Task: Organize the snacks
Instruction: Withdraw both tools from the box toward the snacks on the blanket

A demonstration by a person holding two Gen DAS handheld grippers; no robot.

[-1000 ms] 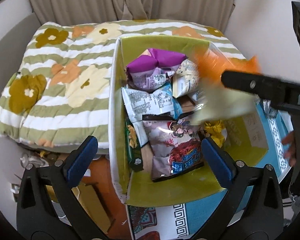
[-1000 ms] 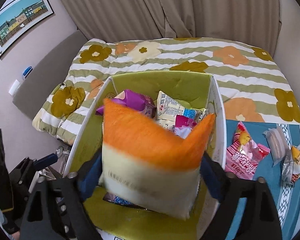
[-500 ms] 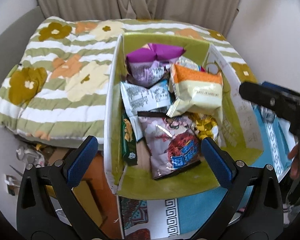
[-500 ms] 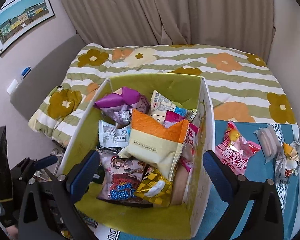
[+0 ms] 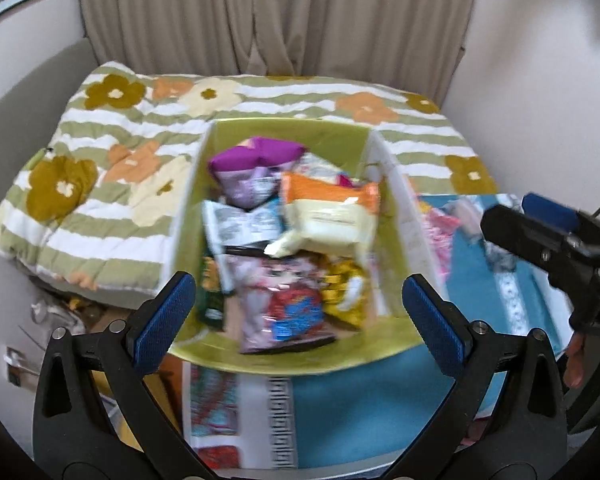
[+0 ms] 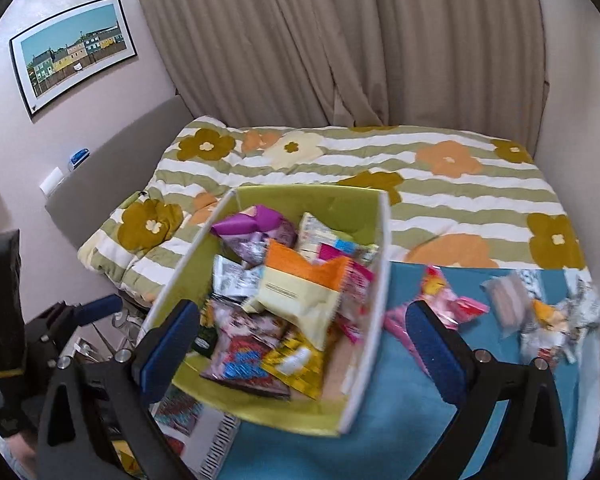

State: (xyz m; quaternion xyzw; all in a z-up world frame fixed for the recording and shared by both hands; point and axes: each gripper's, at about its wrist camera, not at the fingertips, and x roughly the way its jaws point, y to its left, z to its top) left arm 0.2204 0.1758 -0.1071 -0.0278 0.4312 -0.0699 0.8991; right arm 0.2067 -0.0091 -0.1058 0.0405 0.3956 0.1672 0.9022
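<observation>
A green-lined box point(image 5: 288, 130) point(image 6: 300, 196) on the blue cloth holds several snack packets. An orange-and-cream packet point(image 5: 330, 216) point(image 6: 300, 284) lies on top of them, beside a purple packet point(image 5: 256, 158) point(image 6: 252, 220). My left gripper point(image 5: 300, 308) is open and empty, above the box's near edge. My right gripper point(image 6: 304, 340) is open and empty, above the box's near right corner; it also shows at the right of the left wrist view point(image 5: 548, 236). A pink packet point(image 6: 444, 300) and several more packets point(image 6: 548, 316) lie on the cloth right of the box.
A bed with a flowered striped quilt point(image 5: 140, 152) point(image 6: 440, 176) lies behind the box, with curtains point(image 6: 340, 48) beyond it. The blue table cloth point(image 6: 380, 440) has a patterned border point(image 5: 284, 420). Clutter lies on the floor at the left point(image 5: 60, 312).
The right gripper let go of the orange-and-cream packet into the box, opened, and drew back to the right. Both views pulled back and up from the box.
</observation>
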